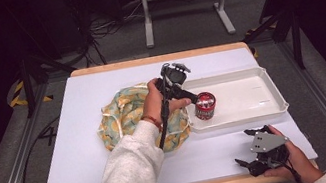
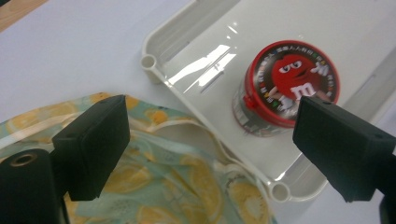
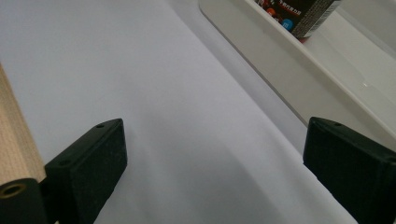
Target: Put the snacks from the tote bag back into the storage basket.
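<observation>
Upright in the white tray (image 1: 256,114) stands the red-lidded candy tub (image 1: 204,105), just beside the left gripper (image 2: 210,140), whose jaws gape empty above the lemon-print cloth (image 1: 122,116). Near the table's front edge, the right gripper (image 1: 251,165) rests, jaws spread wide and holding nothing.

So the table (image 1: 88,170) is a wooden top with a white sheet covering nearly all of it, just a strip of bare wood showing at the near and far edges. 2 things sit directly on the sheet: a crumpled lemon-print cloth (image 1: 122,116) left of center, and a white plastic tray (image 1: 256,110) on the right, its left rim right beside the cloth.
</observation>
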The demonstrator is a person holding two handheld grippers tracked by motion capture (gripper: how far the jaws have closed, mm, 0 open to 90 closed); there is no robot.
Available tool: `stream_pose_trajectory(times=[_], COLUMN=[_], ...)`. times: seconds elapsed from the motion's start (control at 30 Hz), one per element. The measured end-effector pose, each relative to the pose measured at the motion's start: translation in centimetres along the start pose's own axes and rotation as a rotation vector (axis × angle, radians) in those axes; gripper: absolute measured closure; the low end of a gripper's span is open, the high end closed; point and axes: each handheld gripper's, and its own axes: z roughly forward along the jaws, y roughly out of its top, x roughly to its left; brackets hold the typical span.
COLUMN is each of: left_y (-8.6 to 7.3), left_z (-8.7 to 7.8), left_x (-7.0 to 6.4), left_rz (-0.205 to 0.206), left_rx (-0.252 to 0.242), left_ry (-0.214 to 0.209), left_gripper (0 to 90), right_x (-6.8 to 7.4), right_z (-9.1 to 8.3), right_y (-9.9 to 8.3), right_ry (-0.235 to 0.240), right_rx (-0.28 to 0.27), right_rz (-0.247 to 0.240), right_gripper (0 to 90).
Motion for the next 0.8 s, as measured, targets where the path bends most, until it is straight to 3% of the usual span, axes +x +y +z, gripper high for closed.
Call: stream_pose_trajectory(times=[0.27, 0.43, 0.8], left_y=[-0.6, -1.1, -2.0], left_z=[-0.5, -0.5, -1.2], left_x=[0.7, 0.5, 0.8], left_rz=[0.024, 0.061, 0.085], left_rx=[0.017, 0.037, 0.021], left_ry=[0.026, 0.053, 0.053], left_gripper=[10.8, 10.8, 10.5], right_x=[0.0, 0.0, -0.1], right_z=[0.0, 0.0, -0.1], right_y=[0.0, 0.0, 0.0], right_ry=[-0.002, -0.003, -0.009], right_rx=[0.000, 0.000, -0.006], right_rz=[-0.002, -0.002, 0.005], right_gripper=[6.9, 6.9, 6.9])
